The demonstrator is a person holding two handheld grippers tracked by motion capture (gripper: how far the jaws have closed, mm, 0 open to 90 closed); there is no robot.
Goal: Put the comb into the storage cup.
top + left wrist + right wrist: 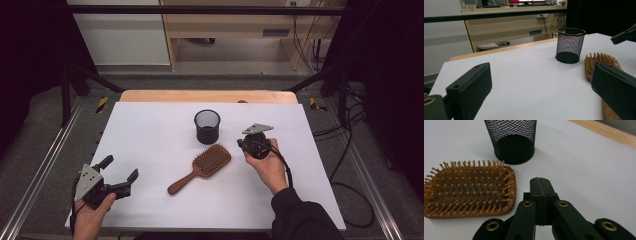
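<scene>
High view. Worktop (150, 130): white surface with a pale wooden strip along the far edge. Hairbrush (201, 167): wooden paddle type, lying flat at the centre of the worktop, bristles up. Long axis diagonal; handle points toward the near left, head toward the far right. Mesh cup (207, 126): black, upright, just beyond the brush head and apart from it. Left claw (120, 174): at the near left corner, held in the person's left hand, jaws spread wide with nothing between them, well apart from the brush. Right claw (248, 145): held in the person's right hand, to the right of the brush head and near it; its jaws are hard to read here.

Left gripper view. Both black jaws stand far apart at the bottom corners, with bare worktop (529, 80) between them. Mesh cup (570, 45) stands upright ahead. Hairbrush (599, 60) head lies at the right, partly behind the right-hand jaw.

Right gripper view. Right claw (540, 185): jaws pressed fully together, holding nothing, tips above bare worktop (584, 167). Hairbrush (469, 190) head lies just to the left of the tips, bristles up; handle out of frame. Mesh cup (511, 140) stands behind the brush head.
</scene>
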